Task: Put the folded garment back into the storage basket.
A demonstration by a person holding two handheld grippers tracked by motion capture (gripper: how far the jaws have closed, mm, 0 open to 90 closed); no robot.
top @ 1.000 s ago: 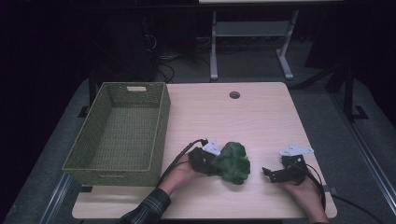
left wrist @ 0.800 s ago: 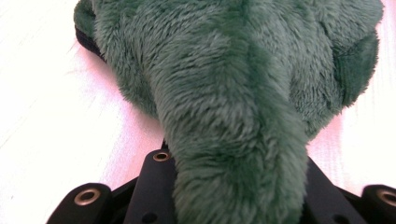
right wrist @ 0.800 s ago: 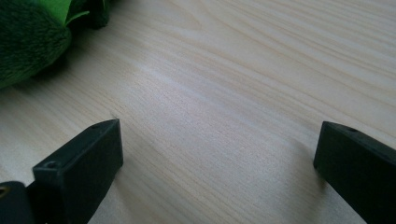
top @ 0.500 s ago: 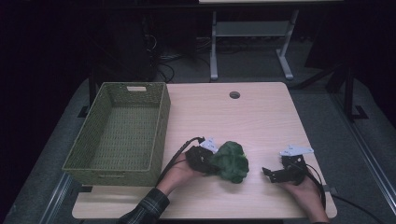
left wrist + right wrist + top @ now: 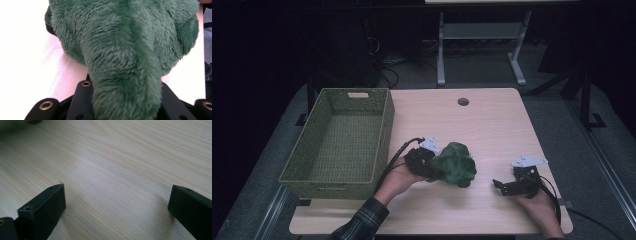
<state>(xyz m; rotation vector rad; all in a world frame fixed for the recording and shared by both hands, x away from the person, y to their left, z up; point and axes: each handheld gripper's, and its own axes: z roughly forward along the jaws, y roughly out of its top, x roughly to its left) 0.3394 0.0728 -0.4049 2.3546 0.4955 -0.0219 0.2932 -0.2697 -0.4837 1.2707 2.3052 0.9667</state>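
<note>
Plush, dark green, shaggy pile: high view puts the green plush toy [image 5: 455, 170] near the front middle of the table [image 5: 492, 125], clamped at its left end by the left gripper [image 5: 432, 171]. A hand in a plaid sleeve [image 5: 362, 222] carries that gripper. Whether the toy rests on the wood or hangs just above it cannot be told from here. The right gripper [image 5: 501, 186] sits well apart to the right, low over the table near the front edge, jaws spread, nothing between them. A woven green basket [image 5: 382, 125] stands on the table's left part, just beside the left hand. Table top is light wood with a round cable hole [image 5: 463, 101] near the far edge. Room beyond is dark; a grey metal stand [image 5: 479, 47] and loose cables on the floor are all that can be made out.

Left gripper view: fur of the toy [image 5: 125, 50] at close range, one thick limb or fold running down between the black jaws, which press on it from both sides. Jaw tips are buried in the pile. Pale table surface shows at left and right. What kind of figure the toy is cannot be read.

Right gripper view: two black jaws standing far apart over bare wood grain [image 5: 120, 170]. A dark blurred patch sits in the top left corner, not identifiable.
</note>
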